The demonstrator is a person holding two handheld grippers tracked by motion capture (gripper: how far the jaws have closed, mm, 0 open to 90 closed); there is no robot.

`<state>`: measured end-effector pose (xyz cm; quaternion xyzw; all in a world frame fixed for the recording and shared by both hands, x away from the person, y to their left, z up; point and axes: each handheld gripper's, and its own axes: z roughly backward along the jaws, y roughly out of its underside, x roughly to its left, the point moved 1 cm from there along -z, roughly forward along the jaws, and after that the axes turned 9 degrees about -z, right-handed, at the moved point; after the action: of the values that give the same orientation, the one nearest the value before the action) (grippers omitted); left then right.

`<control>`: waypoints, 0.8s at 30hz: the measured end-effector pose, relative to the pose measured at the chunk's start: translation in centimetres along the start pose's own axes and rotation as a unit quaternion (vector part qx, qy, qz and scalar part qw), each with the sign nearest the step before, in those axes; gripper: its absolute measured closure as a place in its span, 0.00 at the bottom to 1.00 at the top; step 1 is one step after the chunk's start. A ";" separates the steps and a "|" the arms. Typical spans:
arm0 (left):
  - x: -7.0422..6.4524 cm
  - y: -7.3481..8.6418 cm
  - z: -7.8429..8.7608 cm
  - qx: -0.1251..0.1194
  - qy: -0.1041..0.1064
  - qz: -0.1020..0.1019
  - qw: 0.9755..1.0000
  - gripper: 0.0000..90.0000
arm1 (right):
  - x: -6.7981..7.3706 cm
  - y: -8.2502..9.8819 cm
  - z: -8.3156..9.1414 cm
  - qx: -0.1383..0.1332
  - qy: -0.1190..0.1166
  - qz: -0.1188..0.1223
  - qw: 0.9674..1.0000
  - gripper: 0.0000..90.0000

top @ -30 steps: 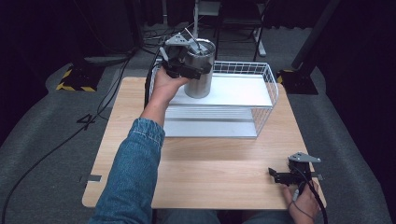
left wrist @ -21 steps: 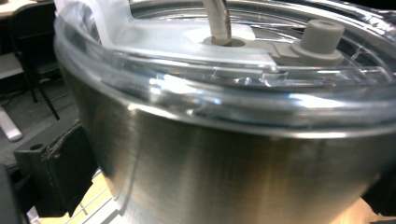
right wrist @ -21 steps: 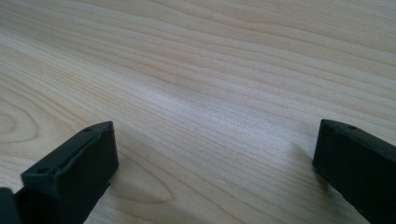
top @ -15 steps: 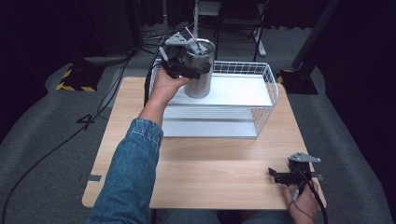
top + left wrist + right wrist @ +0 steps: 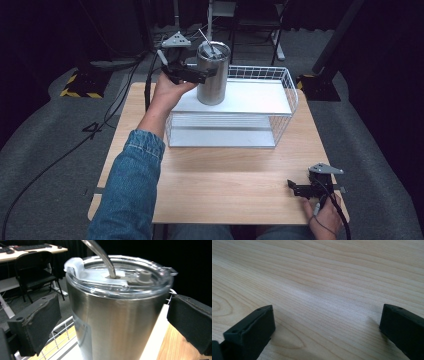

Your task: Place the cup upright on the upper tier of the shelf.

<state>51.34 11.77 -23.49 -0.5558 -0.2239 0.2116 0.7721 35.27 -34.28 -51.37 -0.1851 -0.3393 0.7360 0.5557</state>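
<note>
My left gripper (image 5: 207,74) stands at the steel cup (image 5: 213,73), which sits on the top shelf of the wire rack (image 5: 286,107) right in front of me. The jaws are spread on either side of the cup (image 5: 117,315), with gaps showing, so nothing is grasped. I judge I'm either letting go or about to clamp; next comes a clean squeeze or a straight pull back. Against the earlier picture, the cup stands upright, no longer tilted. My right gripper (image 5: 300,189) rests released on the table (image 5: 324,285).
</note>
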 end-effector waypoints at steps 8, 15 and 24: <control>-1.6 -0.7 2.6 -0.013 0.014 -0.024 1.000 0.00 | 0.0 0.0 0.0 0.000 0.000 0.001 1.000 0.00; -3.2 -0.8 5.5 -0.033 0.025 -0.033 0.999 0.00 | 0.0 0.0 0.0 0.000 0.000 0.001 1.000 0.00; -5.1 0.8 9.4 -0.038 0.019 -0.026 0.999 0.00 | 0.0 0.0 0.0 0.000 0.000 0.001 1.000 0.00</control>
<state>41.68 16.29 -22.11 -0.5827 -0.2312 0.1717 0.7600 35.27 -34.29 -51.37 -0.1852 -0.3388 0.7366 0.5552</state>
